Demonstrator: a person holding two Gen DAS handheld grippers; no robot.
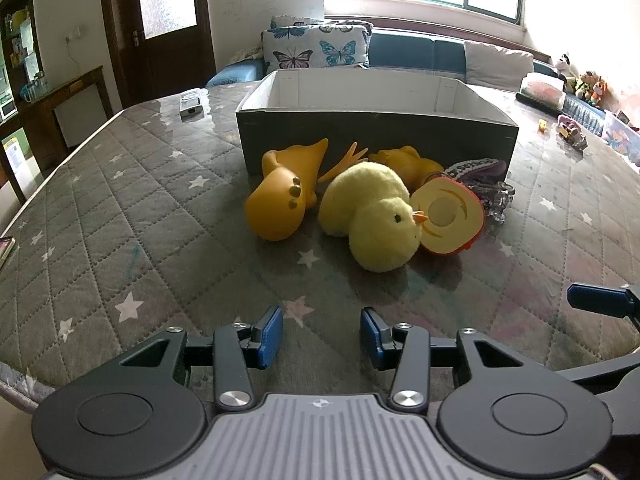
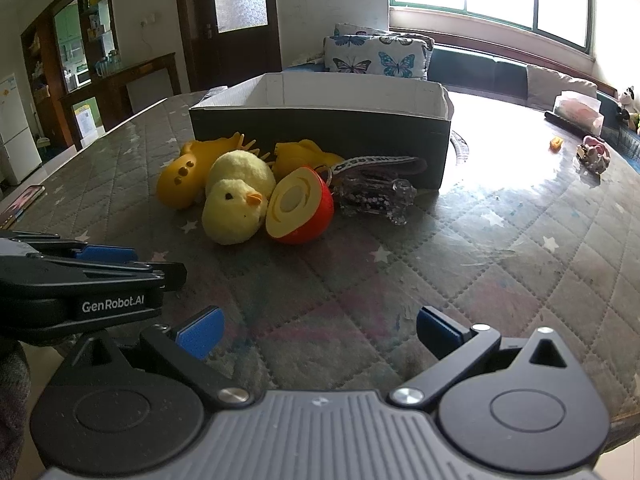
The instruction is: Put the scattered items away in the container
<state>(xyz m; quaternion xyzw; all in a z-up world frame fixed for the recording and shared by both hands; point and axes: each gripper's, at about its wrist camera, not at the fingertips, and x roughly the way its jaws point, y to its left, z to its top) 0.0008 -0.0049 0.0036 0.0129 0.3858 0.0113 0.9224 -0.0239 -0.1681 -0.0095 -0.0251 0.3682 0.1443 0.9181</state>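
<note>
Bare tabletop (image 1: 160,216) before toy pile (image 1: 372,216); pile blocks box (image 1: 376,128) front; box top open.

2 low wrist cams face the box (image 1: 376,136), left one nearer.

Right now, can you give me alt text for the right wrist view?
Open, empty right gripper faces a toy pile on the quilted table: plush chick, halved toy apple, yellow rubber chicken, clear keychain, all before the open cardboard box. Left gripper shows at the left.
</note>
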